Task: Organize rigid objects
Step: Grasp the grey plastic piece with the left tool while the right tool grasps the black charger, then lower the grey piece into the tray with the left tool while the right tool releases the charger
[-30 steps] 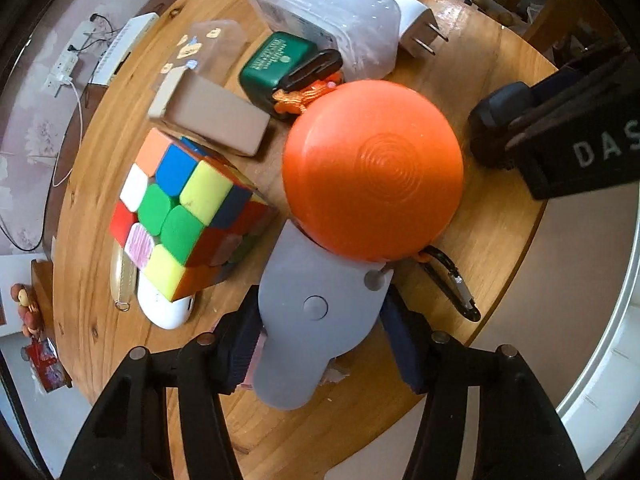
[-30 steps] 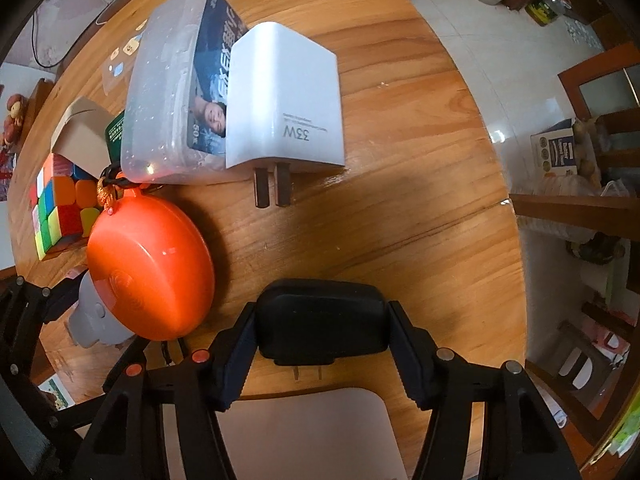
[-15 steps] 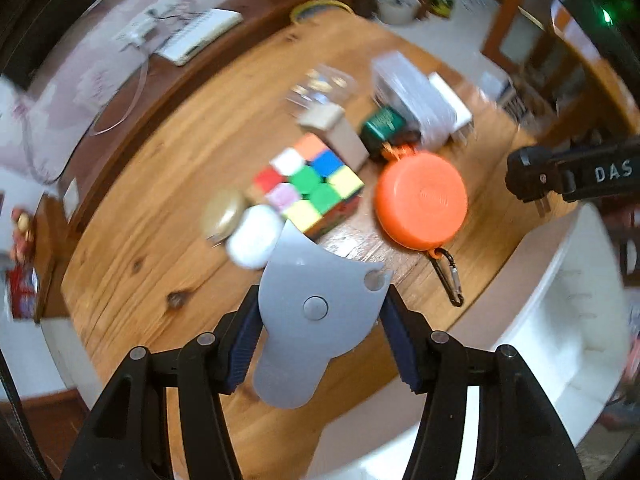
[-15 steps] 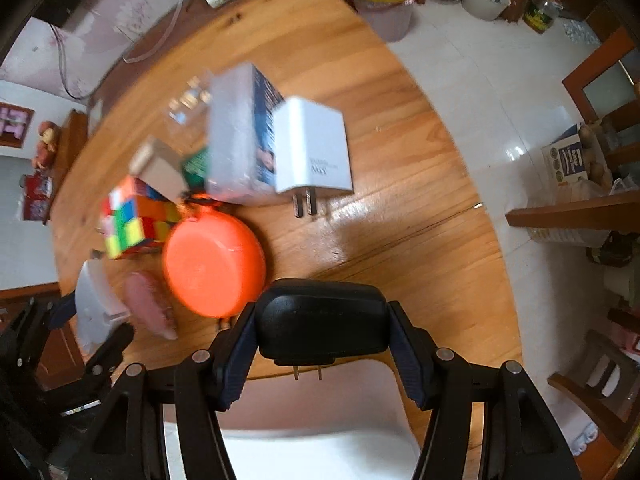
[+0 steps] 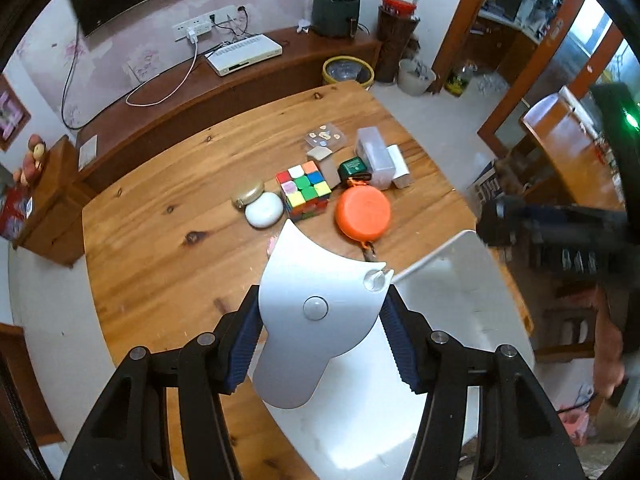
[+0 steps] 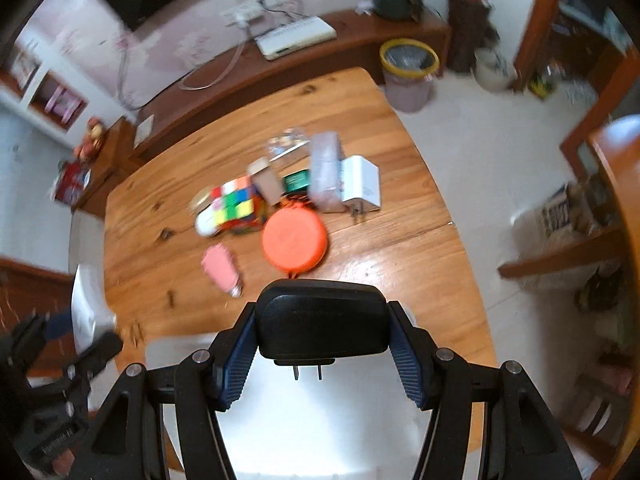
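High above the round wooden table [image 5: 168, 216], my left gripper [image 5: 322, 340] is shut on a flat grey fan-shaped piece [image 5: 312, 276]. My right gripper [image 6: 322, 362] is shut on a black plug adapter [image 6: 322, 320] whose two prongs point back at the camera. Both hang over a white tray [image 5: 440, 320] at the table's near edge. Clustered on the table lie an orange disc [image 5: 363, 213], a colour cube [image 5: 304, 192], a white oval case [image 5: 264, 209], a green box [image 5: 352, 168], a clear plastic box [image 5: 374, 156], a white charger [image 6: 360, 184] and a pink item [image 6: 221, 268].
A gold oval case [image 5: 248, 196] and a small cardboard box [image 5: 326, 160] sit in the same cluster. A low wooden bench [image 5: 240, 80] with a white set-top box runs along the wall, and a yellow-rimmed bin [image 5: 347, 72] stands beyond the table. More wooden furniture [image 5: 568, 148] stands at the right.
Both grippers have risen well away from the table, each keeping its object, so the table cluster now looks small. The left gripper has also rolled.
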The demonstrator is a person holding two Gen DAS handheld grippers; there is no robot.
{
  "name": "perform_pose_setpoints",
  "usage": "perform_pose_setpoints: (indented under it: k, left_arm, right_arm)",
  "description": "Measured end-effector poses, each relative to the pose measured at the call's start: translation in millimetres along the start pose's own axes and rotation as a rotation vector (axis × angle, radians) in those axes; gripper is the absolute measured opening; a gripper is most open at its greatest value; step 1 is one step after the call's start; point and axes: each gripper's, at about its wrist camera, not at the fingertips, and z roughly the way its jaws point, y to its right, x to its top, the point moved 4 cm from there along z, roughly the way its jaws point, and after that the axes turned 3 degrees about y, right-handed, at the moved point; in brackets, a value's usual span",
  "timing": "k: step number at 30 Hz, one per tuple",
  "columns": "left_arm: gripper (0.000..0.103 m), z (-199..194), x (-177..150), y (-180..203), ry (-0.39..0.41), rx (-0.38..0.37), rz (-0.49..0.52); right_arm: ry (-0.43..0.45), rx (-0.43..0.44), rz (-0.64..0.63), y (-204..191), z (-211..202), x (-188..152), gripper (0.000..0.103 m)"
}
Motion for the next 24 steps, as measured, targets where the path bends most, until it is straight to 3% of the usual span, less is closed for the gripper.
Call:
perform_pose_setpoints:
  k: [5,10,24]
  left_arm:
    - [0.061,-16.9,-17.3,6.9,0.035,0.005,-0.034]
    - [0.061,-17.4,-34.8,12.7,0.053,0.02,-0.031]
    - [0.061,39.3,-86.8,26.2,0.001,0.047,-0.145]
  right_arm:
    - [0.05,-0.033,-0.121,-27.2,-34.4,-44.4,0.062]
    - [0.078,-0.084,-0.204,-39.1,-43.6,-81.1,0.062]
    - [-0.064,-0.169,-0.369,-32.7,35.0,-127.6,0.063]
